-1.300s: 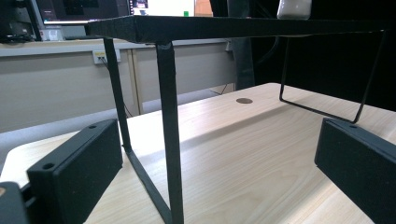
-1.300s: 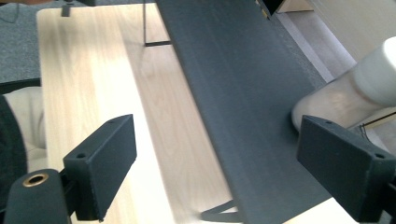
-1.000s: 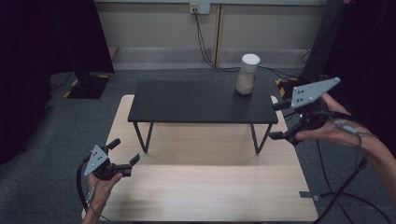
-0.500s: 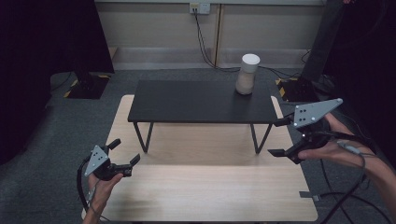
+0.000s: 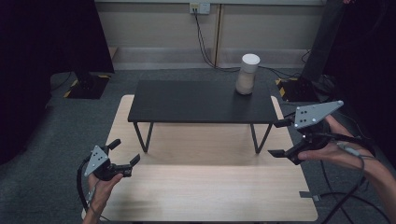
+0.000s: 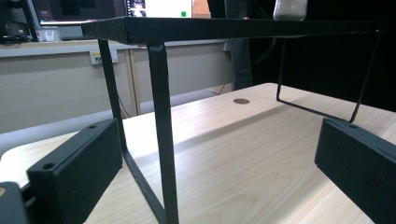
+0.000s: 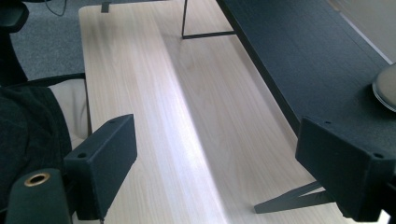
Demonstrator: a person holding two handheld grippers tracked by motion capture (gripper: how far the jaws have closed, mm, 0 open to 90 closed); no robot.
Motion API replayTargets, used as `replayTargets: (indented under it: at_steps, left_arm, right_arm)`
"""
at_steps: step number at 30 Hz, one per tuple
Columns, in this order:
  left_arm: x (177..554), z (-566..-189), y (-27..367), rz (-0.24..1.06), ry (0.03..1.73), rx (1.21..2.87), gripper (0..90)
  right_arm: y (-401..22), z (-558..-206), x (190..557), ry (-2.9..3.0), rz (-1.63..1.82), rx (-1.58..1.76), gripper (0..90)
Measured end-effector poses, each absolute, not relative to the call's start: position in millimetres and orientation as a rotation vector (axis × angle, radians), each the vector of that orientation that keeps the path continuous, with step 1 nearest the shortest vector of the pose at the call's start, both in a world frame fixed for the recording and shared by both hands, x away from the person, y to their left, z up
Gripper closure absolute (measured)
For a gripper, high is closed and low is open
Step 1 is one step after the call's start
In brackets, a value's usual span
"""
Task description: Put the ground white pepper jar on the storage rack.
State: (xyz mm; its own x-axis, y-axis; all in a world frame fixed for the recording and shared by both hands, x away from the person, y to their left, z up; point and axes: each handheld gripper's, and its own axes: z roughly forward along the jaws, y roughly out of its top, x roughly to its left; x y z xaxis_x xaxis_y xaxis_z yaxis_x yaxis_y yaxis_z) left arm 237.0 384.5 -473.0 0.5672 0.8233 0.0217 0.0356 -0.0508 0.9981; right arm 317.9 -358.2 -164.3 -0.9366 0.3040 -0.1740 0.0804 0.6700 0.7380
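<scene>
1. Since the earlier frame the right gripper (image 5: 280, 138) has come down beside the right end of the black shelf (image 5: 201, 101); the left gripper (image 5: 125, 155) has kept its place.
2. The right gripper hangs just off the table's right edge, its fingers (image 7: 100, 158) wide with nothing between them.
3. The left gripper sits over the table's near left corner, fingers (image 6: 77, 175) wide and empty, facing the shelf's left legs.
4. The white-capped jar (image 5: 246, 74), the thing nearest the right gripper, stands upright at the shelf's far right corner.
5. The light wooden table (image 5: 205, 191) carries the low shelf across its far half.
6. Grey carpet (image 5: 60, 121) surrounds it; a wall socket (image 5: 199, 7) with cables sits on the pale far wall.
</scene>
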Motion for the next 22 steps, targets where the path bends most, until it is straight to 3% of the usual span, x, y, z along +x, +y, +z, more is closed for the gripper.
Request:
replayTargets:
  at_steps: [22]
  left_arm:
    - [238.6, -472.2, 383.8, 0.758, 0.764, 1.501, 0.0]
  right_arm:
    - [-360.3, -172.0, 323.1, 2.602, 1.157, 0.319, 12.7]
